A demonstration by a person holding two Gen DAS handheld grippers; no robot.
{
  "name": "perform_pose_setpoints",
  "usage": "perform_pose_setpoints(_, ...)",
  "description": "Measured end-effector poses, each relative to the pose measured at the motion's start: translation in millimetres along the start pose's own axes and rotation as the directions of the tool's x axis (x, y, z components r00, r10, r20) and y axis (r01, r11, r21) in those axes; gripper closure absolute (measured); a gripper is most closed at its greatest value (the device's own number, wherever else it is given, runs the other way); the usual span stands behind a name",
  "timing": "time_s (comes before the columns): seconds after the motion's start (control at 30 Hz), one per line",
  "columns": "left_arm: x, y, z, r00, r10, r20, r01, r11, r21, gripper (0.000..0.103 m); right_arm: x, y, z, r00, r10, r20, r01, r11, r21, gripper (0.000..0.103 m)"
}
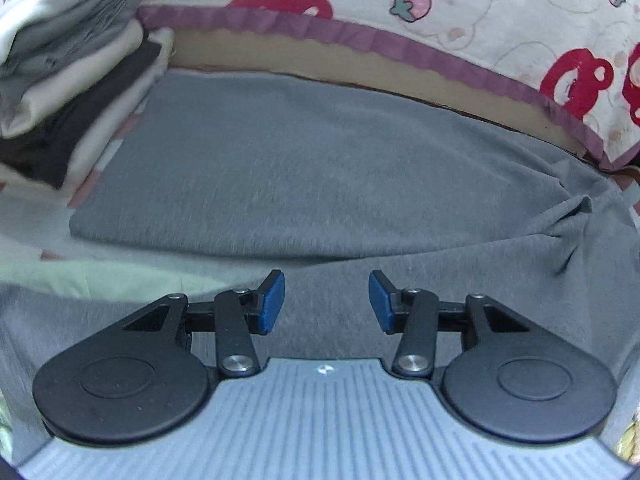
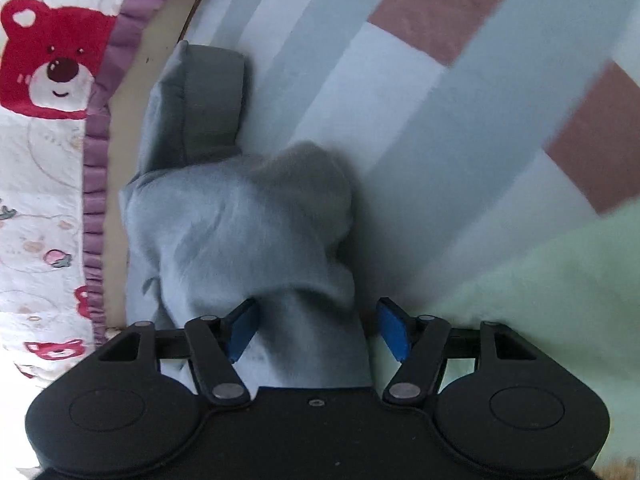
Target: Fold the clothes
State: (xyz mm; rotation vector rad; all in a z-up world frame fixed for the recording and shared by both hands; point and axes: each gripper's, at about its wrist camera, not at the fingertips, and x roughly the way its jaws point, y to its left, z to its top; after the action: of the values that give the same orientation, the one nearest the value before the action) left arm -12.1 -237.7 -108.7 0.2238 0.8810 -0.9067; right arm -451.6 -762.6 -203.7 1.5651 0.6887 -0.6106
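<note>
Left gripper (image 1: 327, 302) nearest the lens, 2 blue pads spread wide and holding nothing, above the grey garment (image 1: 304, 168), which lies flat with its folded near edge just beyond the pads and its far edge along the purple-frilled bear quilt (image 1: 480, 12). Stack of folded clothes (image 1: 68, 80) sits at the garment's left end; garment's long axis runs left-right, right end bunched and cut off. Right gripper (image 2: 318, 330) wide, a grey sleeve (image 2: 240, 232) between its pads, contact unclear; checked sheet (image 2: 460, 100) lies bare right of it.

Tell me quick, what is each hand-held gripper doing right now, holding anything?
Left hand-held gripper: open, holding nothing, above the gray garment.
Right hand-held gripper: open; gray cloth lies between its blue pads, not pinched.
</note>
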Motion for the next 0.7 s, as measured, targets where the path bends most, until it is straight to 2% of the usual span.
perform_pose_setpoints(0.07,3,-1,-2,1.000,0.000,-0.013,0.000,1.000,-0.006,0.057,15,7,2,0.999,0.001,0.041,0.000,1.000,-0.030,0.034)
perform_pose_setpoints(0.1,6,-2,-3,1.000,0.012,-0.025,-0.012,1.000,-0.003,0.057,19,12,0,0.997,0.006,0.080,-0.001,0.999,-0.054,0.043)
perform_pose_setpoints(0.13,9,-3,-2,0.999,0.024,-0.037,-0.024,1.000,0.001,0.057,18,24,-3,0.992,0.002,0.125,0.013,0.993,-0.119,0.077)
perform_pose_setpoints(0.17,11,-4,-3,0.998,0.042,-0.046,-0.041,0.999,0.009,0.058,16,40,-7,0.986,-0.004,0.169,0.038,0.979,-0.199,0.086)
perform_pose_setpoints(0.2,11,-5,-3,0.997,0.054,-0.047,-0.053,0.998,0.017,0.058,13,55,-10,0.977,-0.006,0.213,0.067,0.959,-0.277,0.088)
perform_pose_setpoints(0.23,10,-5,-2,0.998,0.054,-0.043,-0.054,0.998,0.018,0.058,2,73,-18,0.959,0.021,0.282,0.089,0.925,-0.370,0.090)
perform_pose_setpoints(0.3,8,-6,-1,0.998,0.047,-0.036,-0.047,0.999,0.014,0.058,-37,111,-39,0.900,0.111,0.422,0.134,0.851,-0.509,0.092)
perform_pose_setpoints(0.33,7,-7,-1,0.999,0.040,-0.033,-0.040,0.999,0.009,0.058,-58,128,-54,0.857,0.119,0.501,0.209,0.809,-0.549,0.093)
perform_pose_setpoints(0.37,9,-7,-1,0.999,0.034,-0.041,-0.034,0.999,0.003,0.058,-77,145,-70,0.804,0.121,0.583,0.304,0.758,-0.577,0.094)
perform_pose_setpoints(0.4,12,-10,-3,0.998,0.021,-0.060,-0.021,1.000,0.011,0.058,-90,157,-86,0.743,0.095,0.663,0.423,0.700,-0.575,0.094)
perform_pose_setpoints(0.43,15,-12,-6,0.997,0.009,-0.082,-0.007,1.000,0.021,0.058,-99,167,-101,0.671,0.061,0.739,0.547,0.632,-0.549,0.094)
perform_pose_setpoints(0.47,18,-15,-8,0.995,-0.004,-0.103,0.007,1.000,0.030,0.058,-100,165,-105,0.634,0.011,0.773,0.615,0.599,-0.513,0.094)
perform_pose_setpoints(0.53,26,-22,-16,0.988,-0.020,-0.153,0.030,0.998,0.064,0.057,-95,151,-101,0.591,-0.112,0.799,0.701,0.561,-0.440,0.094)
perform_pose_setpoints(0.57,30,-26,-21,0.984,-0.018,-0.175,0.034,0.996,0.087,0.058,-87,137,-91,0.602,-0.176,0.779,0.709,0.567,-0.420,0.092)
perform_pose_setpoints(0.63,34,-30,-27,0.984,0.002,-0.179,0.019,0.993,0.118,0.058,-68,102,-61,0.654,-0.301,0.694,0.693,0.606,-0.389,0.091)
perform_pose_setpoints(0.67,35,-31,-29,0.984,0.012,-0.178,0.011,0.992,0.128,0.058,-59,87,-50,0.656,-0.362,0.662,0.707,0.602,-0.371,0.088)
perform_pose_setpoints(0.7,34,-29,-28,0.983,0.011,-0.183,0.011,0.993,0.120,0.058,-54,76,-42,0.649,-0.404,0.645,0.723,0.591,-0.357,0.088)
